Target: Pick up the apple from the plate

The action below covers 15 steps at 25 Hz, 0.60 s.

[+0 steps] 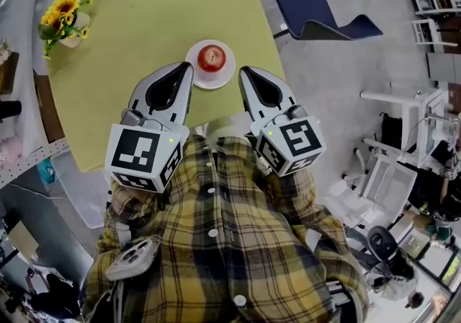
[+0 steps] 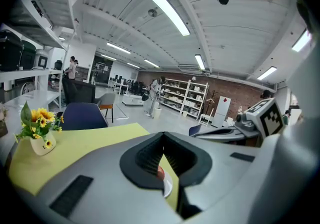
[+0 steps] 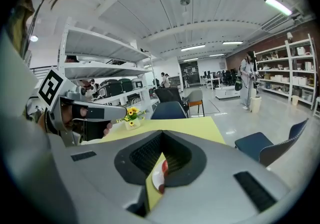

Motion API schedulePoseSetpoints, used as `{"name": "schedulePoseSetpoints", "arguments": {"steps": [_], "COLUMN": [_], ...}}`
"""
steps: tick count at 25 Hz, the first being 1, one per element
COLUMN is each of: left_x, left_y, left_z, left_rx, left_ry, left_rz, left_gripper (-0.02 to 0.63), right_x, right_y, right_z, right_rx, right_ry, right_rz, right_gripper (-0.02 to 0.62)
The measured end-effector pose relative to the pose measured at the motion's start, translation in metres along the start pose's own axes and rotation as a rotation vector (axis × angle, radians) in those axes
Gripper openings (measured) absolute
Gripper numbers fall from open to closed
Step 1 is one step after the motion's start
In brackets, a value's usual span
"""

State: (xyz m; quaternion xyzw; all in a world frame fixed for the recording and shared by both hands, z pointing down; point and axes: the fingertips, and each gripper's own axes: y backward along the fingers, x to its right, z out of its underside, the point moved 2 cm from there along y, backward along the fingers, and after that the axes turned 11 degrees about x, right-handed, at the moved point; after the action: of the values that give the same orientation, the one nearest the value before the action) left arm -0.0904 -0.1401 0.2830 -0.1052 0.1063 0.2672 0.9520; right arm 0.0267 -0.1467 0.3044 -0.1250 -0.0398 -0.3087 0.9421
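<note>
A red apple [image 1: 212,58] sits on a small white plate [image 1: 196,80] near the front edge of the yellow-green table [image 1: 144,19]. My left gripper [image 1: 189,65] lies just left of the plate, its jaws shut with nothing between them. On the plate's right side my right gripper [image 1: 243,69] is likewise shut and empty. Both tips stop beside the plate's rim, apart from the apple. In the left gripper view only a sliver of apple [image 2: 160,172] and plate [image 2: 168,187] shows through the hollow of the jaws. The right gripper view shows the same apple [image 3: 163,167] and plate [image 3: 154,180].
A white vase of yellow flowers [image 1: 65,20] stands at the table's left edge. A blue chair [image 1: 320,15] is beyond the table's right side on the grey floor. White racks and equipment [image 1: 403,141] crowd the right. My checked shirt [image 1: 223,242] fills the foreground.
</note>
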Motion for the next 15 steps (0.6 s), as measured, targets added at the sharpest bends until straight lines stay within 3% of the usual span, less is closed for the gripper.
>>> {"name": "schedulePoseSetpoints", "arguments": {"steps": [15], "left_x": [0.016], "left_y": [-0.023], "left_z": [0.001], "left_rx": [0.030], "left_ry": [0.017], "left_rz": [-0.058], "left_gripper": [0.006], "right_x": [0.019], "right_y": [-0.003], "right_z": [-0.002], "right_rx": [-0.021], "right_ry": [-0.001], "right_rz": [-0.107], "right_gripper": [-0.004]}}
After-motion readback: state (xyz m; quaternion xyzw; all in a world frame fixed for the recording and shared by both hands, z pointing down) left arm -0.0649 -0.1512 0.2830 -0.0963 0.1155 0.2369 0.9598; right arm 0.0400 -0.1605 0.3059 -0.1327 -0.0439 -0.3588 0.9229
